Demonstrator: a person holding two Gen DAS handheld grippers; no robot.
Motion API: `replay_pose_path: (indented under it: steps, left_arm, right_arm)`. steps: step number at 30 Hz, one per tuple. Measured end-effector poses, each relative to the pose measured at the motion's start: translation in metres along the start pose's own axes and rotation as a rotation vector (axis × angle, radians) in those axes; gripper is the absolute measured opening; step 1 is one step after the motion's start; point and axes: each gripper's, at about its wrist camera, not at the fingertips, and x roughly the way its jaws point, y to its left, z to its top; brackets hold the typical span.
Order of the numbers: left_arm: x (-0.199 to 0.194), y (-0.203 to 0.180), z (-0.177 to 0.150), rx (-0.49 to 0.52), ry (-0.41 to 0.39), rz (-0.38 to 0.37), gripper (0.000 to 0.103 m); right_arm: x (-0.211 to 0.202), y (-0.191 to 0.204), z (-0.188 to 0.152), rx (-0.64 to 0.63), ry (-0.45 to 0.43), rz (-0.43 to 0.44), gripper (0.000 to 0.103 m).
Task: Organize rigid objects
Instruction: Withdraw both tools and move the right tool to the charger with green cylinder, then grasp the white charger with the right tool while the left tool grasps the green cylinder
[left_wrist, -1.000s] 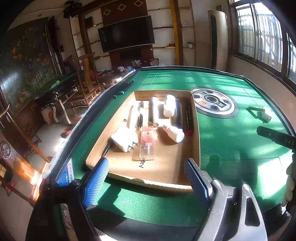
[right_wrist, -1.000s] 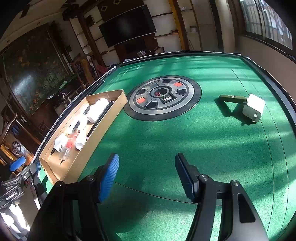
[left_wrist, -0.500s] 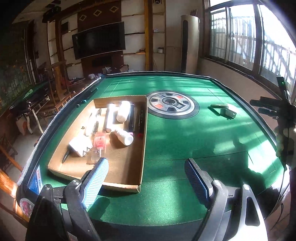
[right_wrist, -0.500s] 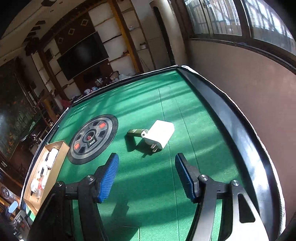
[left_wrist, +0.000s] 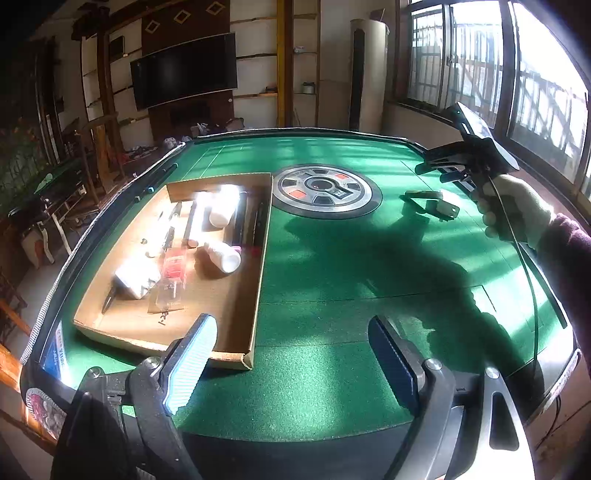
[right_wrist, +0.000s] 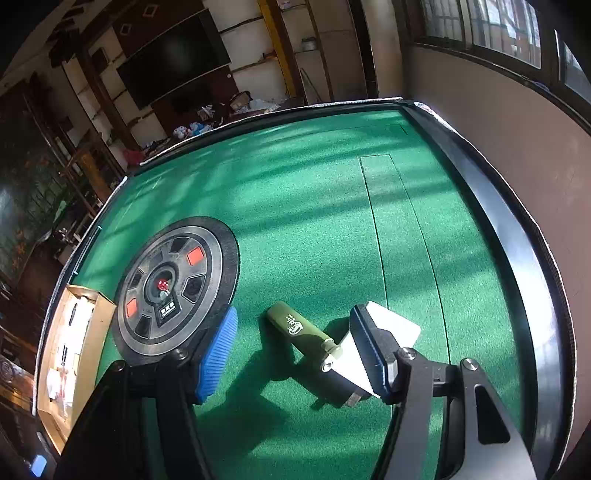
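Our right claw (right_wrist: 291, 354) hangs spread over the olive-green plastic lighter (right_wrist: 301, 328), whose long axis slants between the fingers, touching a white plug adapter (right_wrist: 373, 343). Our left claw (left_wrist: 291, 358), also spread, hovers well apart, near the cardboard tray (left_wrist: 258, 266).

This is a living room in a home, used for playing games. A big green mahjong counter (left_wrist: 332, 280) fills the middle, with a round dice panel (left_wrist: 328, 190) set in its top. Behind the counter a big black TV (left_wrist: 184, 79) hangs on a wall with wooden shelves (left_wrist: 258, 96). To the right of the counter are large windows (left_wrist: 480, 74). To its left stand wooden chairs (left_wrist: 99, 155).
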Motion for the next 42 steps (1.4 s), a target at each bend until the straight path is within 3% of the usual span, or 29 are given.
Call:
replay_pose_path:
  steps: [4, 6, 8, 9, 11, 14, 16, 17, 18, 20, 22, 29, 33, 34, 35, 42]
  left_arm:
    - [0.002, -0.001, -0.002, 0.007, 0.013, -0.003, 0.087]
    - [0.002, 0.0, -0.002, 0.004, 0.013, -0.004, 0.087]
    - [0.003, 0.0, -0.002, -0.001, 0.016, -0.009, 0.087]
    - [0.004, 0.001, -0.001, -0.003, 0.019, -0.014, 0.087]
    - [0.005, 0.001, -0.001, -0.006, 0.023, -0.025, 0.087]
    - [0.006, 0.002, -0.002, -0.006, 0.027, -0.035, 0.087]
    - [0.006, 0.004, -0.002, -0.013, 0.028, -0.04, 0.087]
    - [0.006, 0.005, -0.002, -0.017, 0.029, -0.044, 0.087]
    - [0.006, 0.005, -0.002, -0.021, 0.03, -0.05, 0.087]
    - [0.007, 0.005, -0.002, -0.026, 0.031, -0.058, 0.087]
    - [0.006, 0.004, -0.002, -0.024, 0.03, -0.062, 0.087]
    - [0.004, -0.002, -0.002, -0.004, 0.03, -0.05, 0.087]
    - [0.004, -0.008, 0.0, 0.018, 0.038, -0.048, 0.087]
    - [0.004, -0.01, 0.001, 0.024, 0.042, -0.054, 0.087]
    - [0.005, -0.013, 0.003, 0.028, 0.046, -0.062, 0.087]
    - [0.025, -0.04, 0.042, 0.048, 0.068, -0.164, 0.087]
  right_arm:
    - [0.033, 0.018, 0.004, -0.086, 0.087, -0.126, 0.061]
    - [0.043, 0.026, -0.001, -0.131, 0.131, -0.17, 0.046]
    - [0.043, 0.03, -0.009, -0.127, 0.171, -0.102, 0.024]
    - [0.042, 0.032, -0.015, -0.13, 0.201, -0.083, 0.022]
    - [0.036, 0.04, -0.031, -0.156, 0.248, -0.019, 0.021]
    - [0.018, 0.048, -0.055, -0.181, 0.31, 0.179, 0.022]
    - [-0.007, 0.04, -0.059, -0.158, 0.268, 0.26, 0.025]
    - [-0.018, 0.03, -0.056, -0.123, 0.229, 0.26, 0.034]
    - [-0.029, 0.018, -0.051, -0.078, 0.172, 0.228, 0.041]
    - [-0.048, -0.009, -0.041, 0.005, 0.038, 0.054, 0.07]
    - [-0.051, -0.034, -0.033, 0.085, -0.015, -0.066, 0.074]
    - [-0.011, -0.066, -0.028, 0.264, 0.044, -0.128, 0.074]
    - [0.009, -0.06, -0.027, 0.269, 0.064, -0.13, 0.074]
    - [0.013, -0.057, -0.026, 0.258, 0.072, -0.131, 0.066]
    - [0.015, -0.056, -0.027, 0.252, 0.08, -0.141, 0.052]
    - [-0.01, -0.051, -0.061, 0.2, 0.07, -0.16, 0.048]
